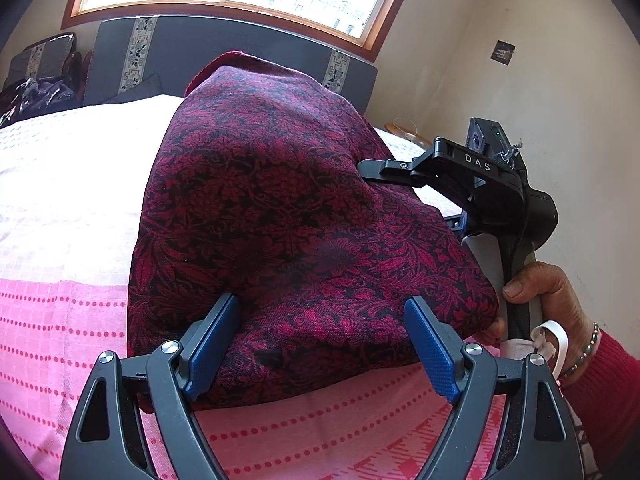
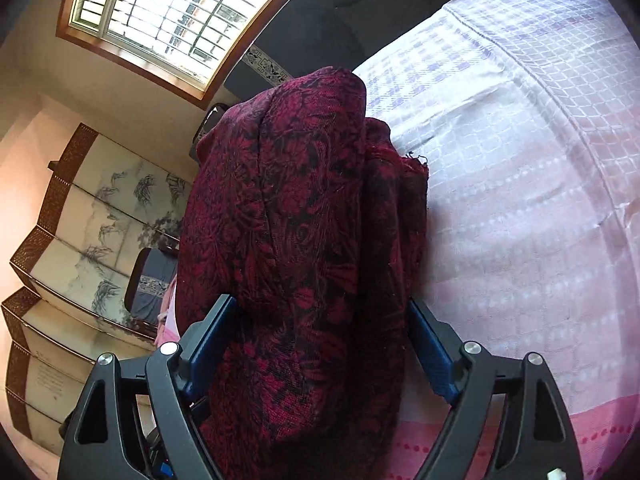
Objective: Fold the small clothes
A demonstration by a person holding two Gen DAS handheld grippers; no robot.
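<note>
The folded maroon floral garment (image 1: 288, 216) lies bunched on the bed (image 1: 64, 184). Left hand-held gripper (image 1: 322, 344): 2 fingers spread, cloth between them. Right hand-held gripper (image 2: 322, 344): fingers spread wide around the cloth bundle, touching both sides.

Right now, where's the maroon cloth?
The maroon cloth lies bunched on the pink bedspread, between the left claw's open fingers, with the right claw reaching in from its right.
</note>
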